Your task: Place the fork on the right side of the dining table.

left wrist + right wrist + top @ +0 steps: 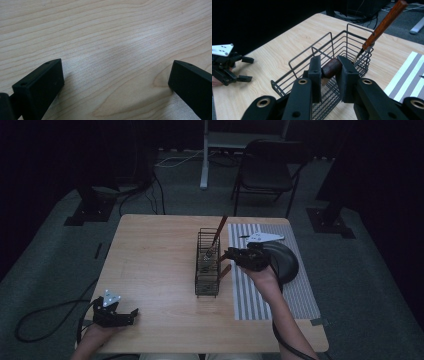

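Wooden-handled utensil (pixel 331 68) is pinched by its handle end in the right hand-held gripper (pixel 329 68), just above the wire basket (pixel 207 265) mid-bench. Prob light and stiff, smooth rounded wood so could slip imo; grip farther down the handle. Another utensil (pixel 218 232) leans inside. Left hand-held gripper (pixel 116 312) sits spread w/ nothing in it, on the bench (pixel 155 260) near corner.

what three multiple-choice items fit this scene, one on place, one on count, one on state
1. Where is the basket?
A. left of the mat
B. on the chair
C. on the floor

2. How many utensils already stand in the basket?
A. none
B. one
C. three

3. The left gripper's jaws are:
A. shut on a spoon
B. open
C. shut on the mat

Answers: 1 A, the high view shows it on the table beside the mat; 2 B, one wood-handled utensil leans inside; 3 B, its jaws stand apart over bare wood, while the right gripper grips a handle.
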